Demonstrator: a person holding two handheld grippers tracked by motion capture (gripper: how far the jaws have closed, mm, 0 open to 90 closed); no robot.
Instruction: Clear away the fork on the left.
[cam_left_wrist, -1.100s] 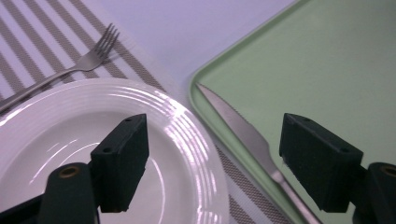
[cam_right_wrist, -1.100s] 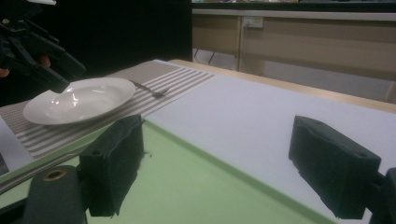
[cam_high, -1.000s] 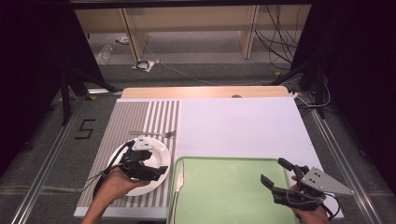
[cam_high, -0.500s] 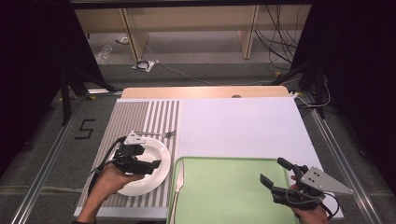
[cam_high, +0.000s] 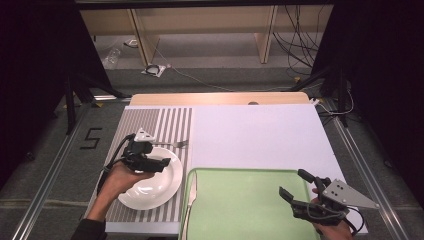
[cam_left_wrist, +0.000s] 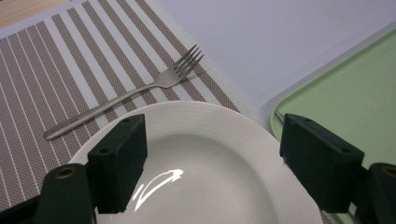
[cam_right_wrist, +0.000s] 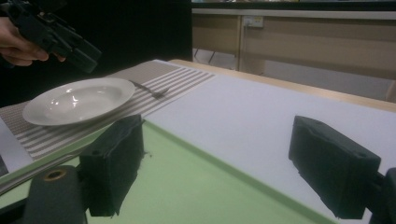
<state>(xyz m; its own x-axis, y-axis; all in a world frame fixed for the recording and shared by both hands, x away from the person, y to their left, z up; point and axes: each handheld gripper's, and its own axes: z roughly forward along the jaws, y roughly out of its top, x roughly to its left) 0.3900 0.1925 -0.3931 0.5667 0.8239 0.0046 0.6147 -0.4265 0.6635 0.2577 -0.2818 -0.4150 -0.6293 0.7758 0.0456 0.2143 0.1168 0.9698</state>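
A white plate (cam_high: 150, 187) rests on the striped placemat (cam_high: 160, 125) at the near left. Beyond its far rim lies a silver fork (cam_high: 172, 144), tines pointing right. My left gripper (cam_high: 161, 163) hovers over the plate's far half, open and holding nothing. In the left gripper view the plate (cam_left_wrist: 201, 163) sits between the spread jaws, with the fork (cam_left_wrist: 126, 100) past it. My right gripper (cam_high: 293, 183) is open and empty above the near right part of the green tray (cam_high: 240, 200). The right gripper view looks across the tray (cam_right_wrist: 196, 191) toward the plate (cam_right_wrist: 79, 100).
A knife (cam_high: 190, 200) lies along the green tray's left edge, next to the plate. A white mat (cam_high: 255, 135) covers the table beyond the tray. Past the table's wooden far edge (cam_high: 215, 98) are floor cables and shelving legs.
My left gripper has moved from above the plate's middle toward its far rim, still open. The right gripper has hardly shifted.
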